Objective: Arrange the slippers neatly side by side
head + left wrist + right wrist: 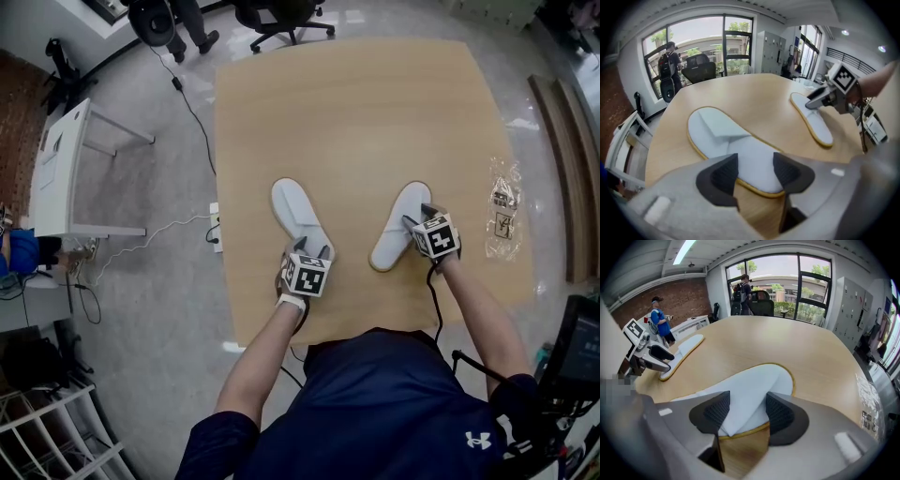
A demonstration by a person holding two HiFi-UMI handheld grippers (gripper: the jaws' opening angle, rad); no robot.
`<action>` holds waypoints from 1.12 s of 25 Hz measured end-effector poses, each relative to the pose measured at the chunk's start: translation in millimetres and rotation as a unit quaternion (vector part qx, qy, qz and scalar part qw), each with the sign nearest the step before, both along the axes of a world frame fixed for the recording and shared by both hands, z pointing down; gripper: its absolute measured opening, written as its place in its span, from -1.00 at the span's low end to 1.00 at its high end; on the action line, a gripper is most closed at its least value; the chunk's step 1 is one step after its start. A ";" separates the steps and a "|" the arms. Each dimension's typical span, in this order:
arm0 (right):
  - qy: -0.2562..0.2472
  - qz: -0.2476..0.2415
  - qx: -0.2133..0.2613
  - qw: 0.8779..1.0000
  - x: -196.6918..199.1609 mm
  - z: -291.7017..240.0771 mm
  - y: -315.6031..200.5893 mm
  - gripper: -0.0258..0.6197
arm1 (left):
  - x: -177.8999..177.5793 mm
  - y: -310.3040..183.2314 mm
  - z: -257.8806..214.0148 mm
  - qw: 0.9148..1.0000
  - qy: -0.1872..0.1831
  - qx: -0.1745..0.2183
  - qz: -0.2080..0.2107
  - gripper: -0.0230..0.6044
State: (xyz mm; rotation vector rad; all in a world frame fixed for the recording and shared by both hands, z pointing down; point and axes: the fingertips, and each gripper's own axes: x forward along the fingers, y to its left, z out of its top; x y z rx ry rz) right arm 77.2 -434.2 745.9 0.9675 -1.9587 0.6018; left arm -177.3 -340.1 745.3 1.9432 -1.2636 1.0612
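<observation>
Two white slippers with yellow-trimmed soles lie on the wooden table (356, 112), toes pointing away and splayed apart. My left gripper (309, 251) hovers over the heel of the left slipper (298, 217). In the left gripper view its jaws (754, 168) stand open, with that slipper's (736, 150) heel between the pads. My right gripper (418, 219) is over the middle of the right slipper (400, 227). In the right gripper view its jaws (746, 411) are open, straddling the slipper's (745, 394) upper band. Each gripper view also shows the other slipper (813, 119) (682, 352).
A clear plastic bag (503, 208) lies near the table's right edge. A white side table (66, 169) and cables are on the floor to the left, and an office chair (281, 19) stands beyond the far edge. People (660, 319) stand by the windows.
</observation>
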 end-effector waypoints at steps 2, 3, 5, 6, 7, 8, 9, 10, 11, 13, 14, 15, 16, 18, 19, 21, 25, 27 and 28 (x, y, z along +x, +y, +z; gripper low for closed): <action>0.003 -0.018 0.005 1.000 -2.9 1.5 -0.8 -0.15 | 16.6 12.7 0.7 1.000 0.000 -0.006 0.020 -0.17; 0.004 -0.028 0.007 1.000 -4.6 1.8 -1.4 -0.15 | 24.6 18.6 0.6 0.999 -0.001 -0.009 0.031 -0.17; 0.003 -0.044 0.009 0.999 -8.5 0.5 -2.6 -0.15 | 39.7 29.5 0.2 0.999 -0.001 -0.012 0.050 -0.17; 0.002 -0.051 0.010 0.999 -10.6 -0.6 -2.6 -0.15 | 46.0 34.9 0.0 0.998 0.000 -0.013 0.058 -0.17; 0.001 -0.061 0.012 0.998 -12.3 -0.5 -2.1 -0.15 | 51.2 40.1 -0.2 0.998 0.000 -0.015 0.064 -0.17; 0.002 -0.071 0.013 0.997 -13.4 1.0 -1.6 -0.15 | 55.0 44.6 -0.2 0.998 0.000 -0.016 0.069 -0.17; 0.001 -0.078 0.014 0.997 -14.8 2.2 -1.3 -0.15 | 57.6 48.3 -0.1 0.997 0.000 -0.017 0.072 -0.17; -0.001 -0.082 0.015 0.997 -16.3 2.6 -1.6 -0.15 | 59.3 50.8 -0.1 0.997 0.001 -0.018 0.074 -0.17; -0.003 -0.084 0.016 0.996 -17.5 2.5 -2.3 -0.15 | 60.6 52.5 -0.3 0.997 0.002 -0.019 0.075 -0.17; -0.012 -0.080 0.023 0.996 -21.5 -2.9 -4.2 -0.15 | 61.7 54.4 -2.5 0.997 0.005 -0.017 0.074 -0.17; -0.020 -0.073 0.029 0.997 -23.6 -6.2 -5.2 -0.13 | 61.4 55.1 -5.4 0.997 0.007 -0.015 0.072 -0.17; -0.030 -0.062 0.037 0.997 -25.0 -9.7 -6.2 -0.08 | 60.6 55.3 -9.7 0.998 0.010 -0.011 0.068 -0.16; -0.043 -0.044 0.045 0.997 -25.8 -14.9 -7.4 -0.04 | 59.5 54.6 -15.1 0.998 0.013 -0.005 0.063 -0.16; -0.069 -0.002 0.063 0.996 -24.9 -29.3 -8.4 -0.04 | 56.5 50.6 -26.9 0.999 0.020 0.009 0.048 -0.16; -0.076 0.019 0.072 0.994 -22.9 -35.6 -7.1 -0.04 | 53.9 47.3 -32.6 0.999 0.021 0.017 0.039 -0.17; -0.078 0.053 0.091 0.991 -19.9 -43.3 0.9 -0.07 | 44.5 38.7 -41.9 0.999 0.016 0.034 0.019 -0.16; -0.073 0.103 0.080 0.989 -28.5 -38.4 29.4 -0.11 | 30.3 22.4 -39.4 0.999 -0.003 0.040 -0.015 -0.13; -0.060 0.124 0.060 0.989 -27.8 -24.3 37.9 -0.11 | 33.1 17.8 -28.9 0.999 -0.004 0.024 -0.026 -0.11; -0.051 0.126 0.051 0.989 -27.4 -16.7 39.9 -0.11 | 35.1 16.2 -23.1 0.999 -0.008 0.017 -0.027 -0.11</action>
